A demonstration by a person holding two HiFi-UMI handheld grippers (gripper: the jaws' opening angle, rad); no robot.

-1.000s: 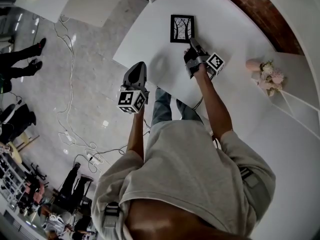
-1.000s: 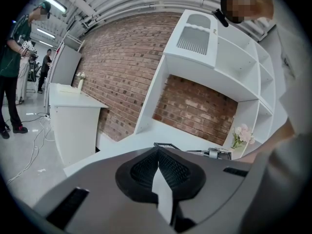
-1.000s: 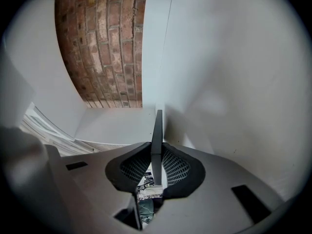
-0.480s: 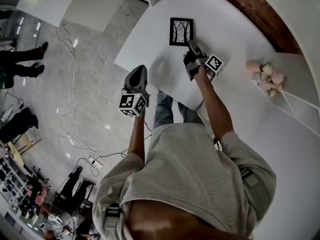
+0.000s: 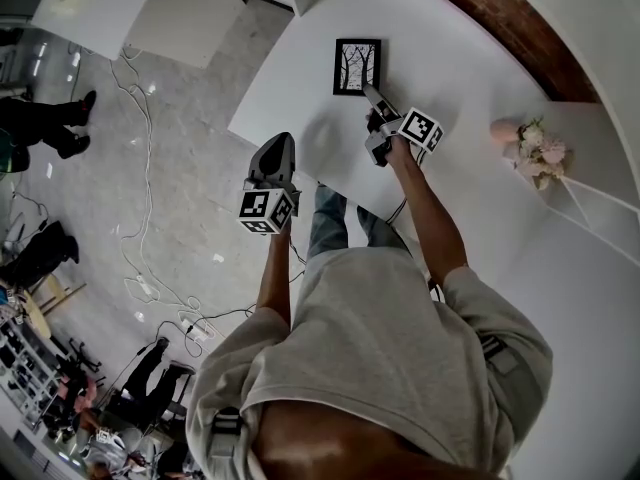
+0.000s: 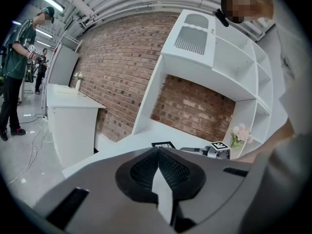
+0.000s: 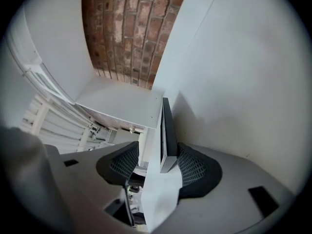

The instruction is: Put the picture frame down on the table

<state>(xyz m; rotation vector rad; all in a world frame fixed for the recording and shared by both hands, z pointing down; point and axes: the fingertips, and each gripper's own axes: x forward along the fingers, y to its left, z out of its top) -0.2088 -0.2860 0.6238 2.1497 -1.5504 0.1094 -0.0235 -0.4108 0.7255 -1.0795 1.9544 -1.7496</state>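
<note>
A white table (image 5: 455,68) is filling the upper middle of the head view, with a red brick wall (image 5: 500,13) curving behind it and a grey polished floor (image 5: 190,168) stretching away to the left, where loose cables (image 5: 140,228) are trailing. A white open shelf unit (image 6: 219,67) is rising behind the table in the left gripper view. Bystanders' dark-trousered legs (image 5: 40,128) are showing at the far left of the floor. A small bunch of pale pink flowers (image 5: 530,148) is resting well to the right of the work.

The black rectangular picture frame with a bare-tree print (image 5: 357,66) is lying face up on the table. The right gripper (image 5: 368,93) is reaching to its near right corner. In the right gripper view the frame (image 7: 168,130) is showing edge-on between the jaws, which are standing apart: one pad is lying against the frame and the other is clear of it. These jaws have just been opening. The left gripper (image 5: 275,140) is hovering over the table's near edge, well apart from the frame, with its jaws closed together on nothing (image 6: 157,150).

Compared with a second ago, the right gripper has rolled about its own axis, while the left gripper is staying where it was
</note>
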